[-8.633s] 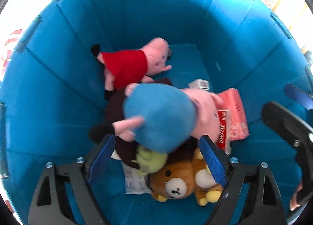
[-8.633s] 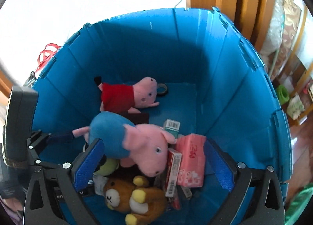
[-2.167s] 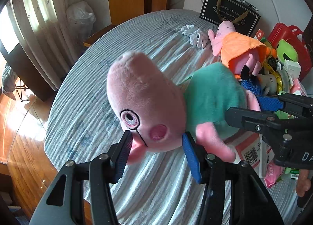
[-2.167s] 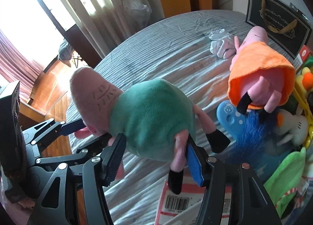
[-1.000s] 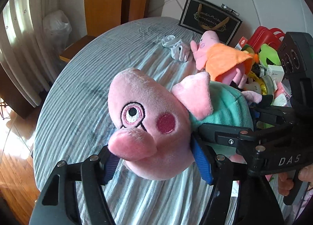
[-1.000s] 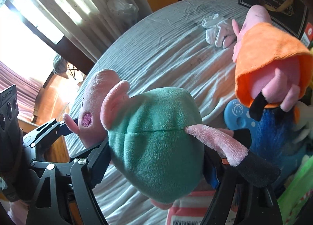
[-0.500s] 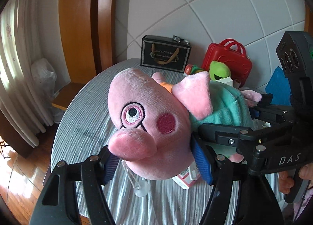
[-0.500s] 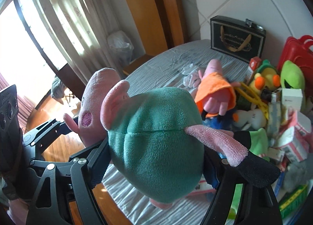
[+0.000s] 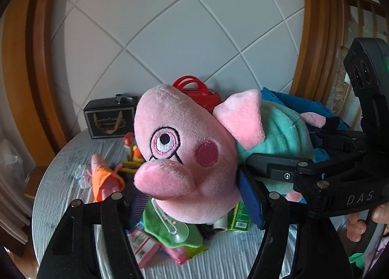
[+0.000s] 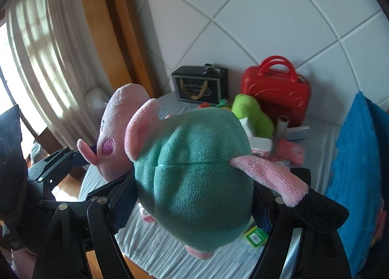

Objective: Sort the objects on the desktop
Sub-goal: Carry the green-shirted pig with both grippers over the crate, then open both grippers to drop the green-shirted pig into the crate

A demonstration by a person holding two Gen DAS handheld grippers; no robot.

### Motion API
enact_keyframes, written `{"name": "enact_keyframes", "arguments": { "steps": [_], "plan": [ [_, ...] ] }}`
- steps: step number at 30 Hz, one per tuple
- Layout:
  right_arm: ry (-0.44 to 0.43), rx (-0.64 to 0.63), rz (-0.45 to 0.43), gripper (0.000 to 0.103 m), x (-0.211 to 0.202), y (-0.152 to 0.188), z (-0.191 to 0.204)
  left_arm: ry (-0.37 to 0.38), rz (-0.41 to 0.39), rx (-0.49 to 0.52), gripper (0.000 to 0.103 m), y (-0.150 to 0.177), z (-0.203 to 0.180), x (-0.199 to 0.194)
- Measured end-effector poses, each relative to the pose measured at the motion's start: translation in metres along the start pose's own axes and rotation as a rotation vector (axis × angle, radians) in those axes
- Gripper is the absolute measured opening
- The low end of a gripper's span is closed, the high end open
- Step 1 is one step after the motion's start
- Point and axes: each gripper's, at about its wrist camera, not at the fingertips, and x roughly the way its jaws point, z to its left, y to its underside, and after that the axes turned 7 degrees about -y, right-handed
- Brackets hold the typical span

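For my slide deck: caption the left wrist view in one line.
Left gripper clamps the pig plush by its head while the right gripper grips its green body above the cluttered table.

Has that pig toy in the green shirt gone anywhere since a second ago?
Yes. The pig toy has gone up: a second ago the table filled the view behind it; now the tiled wall does.

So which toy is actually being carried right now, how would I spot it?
Start at the round table with the grey striped cloth. Held up above it, between both grippers, is the pig plush: the left gripper clamps its pink head, the right gripper its body. Its teal-green shirt distinguishes it from the orange-dressed pig lying on the table.
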Motion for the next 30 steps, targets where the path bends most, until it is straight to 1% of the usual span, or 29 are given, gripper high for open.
{"name": "enact_keyframes", "arguments": {
  "steps": [4, 6, 10, 12, 15, 18, 20, 23, 25, 27, 28, 30],
  "plan": [
    [0.076, 0.046, -0.065, 0.08, -0.069, 0.002, -0.063, 0.07, -0.04, 0.064, 0.067, -0.031, -0.082, 0.008],
    [0.104, 0.066, -0.094, 0.08, -0.101, 0.004, -0.094, 0.102, -0.058, 0.094, 0.067, -0.046, -0.131, 0.015],
    [0.171, 0.096, -0.135, 0.08, -0.168, 0.018, -0.173, 0.169, -0.078, 0.12, 0.068, -0.064, -0.23, 0.034],
    [0.202, 0.106, -0.144, 0.08, -0.196, 0.029, -0.212, 0.197, -0.071, 0.127, 0.068, -0.069, -0.278, 0.047],
    [0.233, 0.147, -0.126, 0.08, -0.229, 0.051, -0.28, 0.219, -0.021, 0.15, 0.068, -0.07, -0.351, 0.073],
    [0.246, 0.19, -0.085, 0.08, -0.245, 0.074, -0.338, 0.234, 0.045, 0.16, 0.068, -0.06, -0.406, 0.1],
    [0.255, 0.222, -0.047, 0.08, -0.251, 0.088, -0.373, 0.23, 0.094, 0.18, 0.068, -0.051, -0.438, 0.116],
    [0.282, 0.237, 0.012, 0.08, -0.247, 0.104, -0.407, 0.178, 0.127, 0.248, 0.066, -0.04, -0.483, 0.131],
    [0.29, 0.249, 0.045, 0.078, -0.244, 0.114, -0.427, 0.162, 0.151, 0.266, 0.066, -0.035, -0.502, 0.137],
    [0.246, 0.271, 0.055, 0.059, -0.244, 0.121, -0.441, 0.169, 0.186, 0.255, 0.066, -0.033, -0.514, 0.144],
    [0.221, 0.287, 0.061, 0.059, -0.244, 0.125, -0.45, 0.158, 0.193, 0.257, 0.066, -0.033, -0.518, 0.146],
    [0.244, 0.273, 0.066, 0.059, -0.246, 0.13, -0.458, 0.139, 0.19, 0.262, 0.066, -0.029, -0.525, 0.147]
  ]
}}
